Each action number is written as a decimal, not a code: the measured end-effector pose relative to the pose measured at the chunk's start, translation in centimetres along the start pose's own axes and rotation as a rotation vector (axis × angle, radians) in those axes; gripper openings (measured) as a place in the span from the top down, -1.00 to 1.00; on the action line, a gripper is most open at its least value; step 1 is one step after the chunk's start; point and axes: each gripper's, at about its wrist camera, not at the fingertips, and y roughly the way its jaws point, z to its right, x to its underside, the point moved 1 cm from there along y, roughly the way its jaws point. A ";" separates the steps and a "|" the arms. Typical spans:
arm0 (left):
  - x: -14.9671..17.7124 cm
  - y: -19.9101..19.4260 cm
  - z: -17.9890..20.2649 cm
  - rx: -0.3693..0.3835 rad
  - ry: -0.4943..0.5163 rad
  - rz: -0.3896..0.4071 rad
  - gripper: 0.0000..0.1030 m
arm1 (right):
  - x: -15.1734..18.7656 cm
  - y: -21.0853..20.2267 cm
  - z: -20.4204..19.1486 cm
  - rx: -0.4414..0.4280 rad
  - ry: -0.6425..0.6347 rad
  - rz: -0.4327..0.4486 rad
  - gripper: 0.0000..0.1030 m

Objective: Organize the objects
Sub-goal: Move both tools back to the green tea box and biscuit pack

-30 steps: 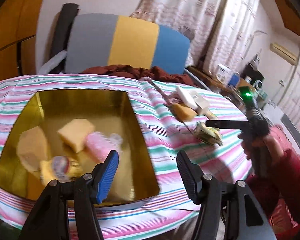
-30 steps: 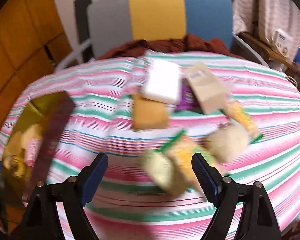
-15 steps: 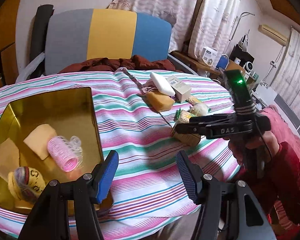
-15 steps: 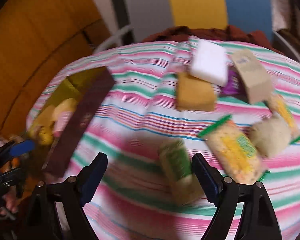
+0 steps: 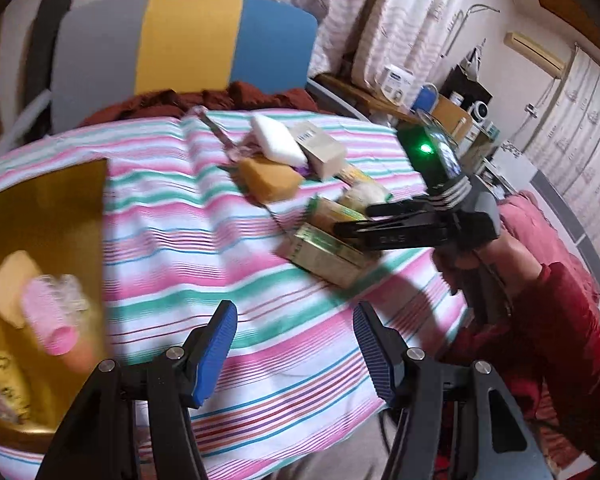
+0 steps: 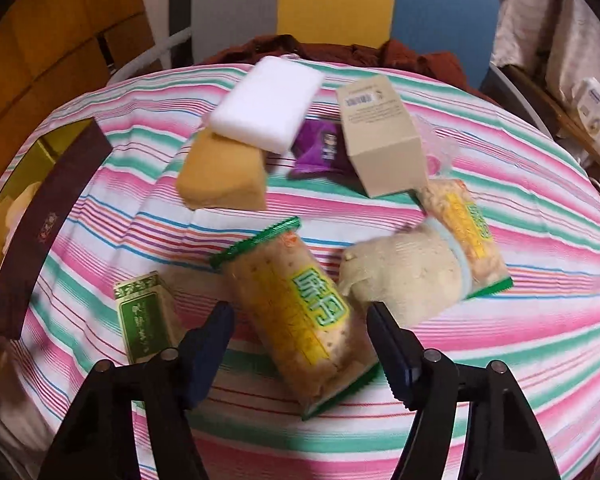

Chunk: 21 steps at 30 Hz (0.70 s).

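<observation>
Since the earlier frames the right gripper [image 6: 300, 344] has come forward over the pile, so that a green-edged snack packet [image 6: 300, 312] now lies between its wide-open jaws at lower centre of the right wrist view, apparently ungripped, though motion blur leaves contact uncertain. Just left of the packet sits a small green box [image 6: 146, 316]; at its right, touching it, a cream plush lump [image 6: 404, 268] lies over a second snack packet [image 6: 468, 224]. In the upper half, a white sponge [image 6: 268, 102] overlaps a yellow sponge [image 6: 220, 172], with a purple sachet [image 6: 320, 148] and a beige carton [image 6: 380, 132] beside them, all on the striped tablecloth [image 6: 520, 272]. The left gripper [image 5: 294, 348] hangs open and empty at the bottom of the left wrist view, above the cloth. At that frame's left edge the gold tin [image 5: 56, 208] holds a pink hair roller [image 5: 50, 316] and a pale sponge [image 5: 10, 284].
</observation>
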 end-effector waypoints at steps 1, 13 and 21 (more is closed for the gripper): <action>-0.1 0.6 0.3 0.004 0.000 -0.015 -0.19 | -0.1 0.2 -0.2 0.003 -0.009 -0.002 -0.48; -1.9 7.7 2.3 0.043 -0.120 -0.141 -0.19 | 0.8 1.4 2.7 -0.018 0.161 -0.087 0.09; -4.0 11.8 3.4 -0.009 -0.160 -0.179 -0.27 | 1.2 1.1 3.8 -0.005 0.205 -0.091 0.09</action>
